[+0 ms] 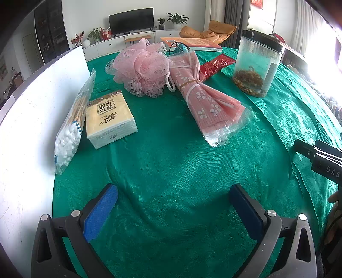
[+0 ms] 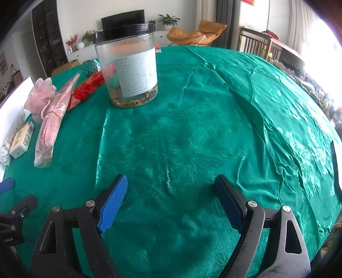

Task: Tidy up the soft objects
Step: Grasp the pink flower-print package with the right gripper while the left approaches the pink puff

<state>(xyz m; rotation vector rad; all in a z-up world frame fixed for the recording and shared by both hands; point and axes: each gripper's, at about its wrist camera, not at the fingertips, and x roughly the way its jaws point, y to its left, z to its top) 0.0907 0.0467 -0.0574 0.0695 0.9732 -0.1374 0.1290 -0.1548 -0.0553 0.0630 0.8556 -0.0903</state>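
Living rm w/ TV (image 1: 130, 20) behind; table (image 1: 171, 162) under wrinkled green cloth, white board (image 1: 32, 119) along its left edge. Left gripper (image 1: 173, 208): fingers spread, empty, over bare cloth. Pink bath pouf (image 1: 142, 67), tissue pack (image 1: 110, 118), swab bag (image 1: 71, 126), pink bag bundle (image 1: 205, 100) lie well ahead. Right gripper (image 2: 171, 202): fingers spread, empty; jar (image 2: 128, 66) far ahead-left, open cloth to the right.

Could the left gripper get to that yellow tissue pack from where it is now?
Probably yes. The left gripper is open and empty, and only bare green tablecloth lies between it and the tissue pack. The cotton swab bag sits close beside the pack, which may crowd one finger.
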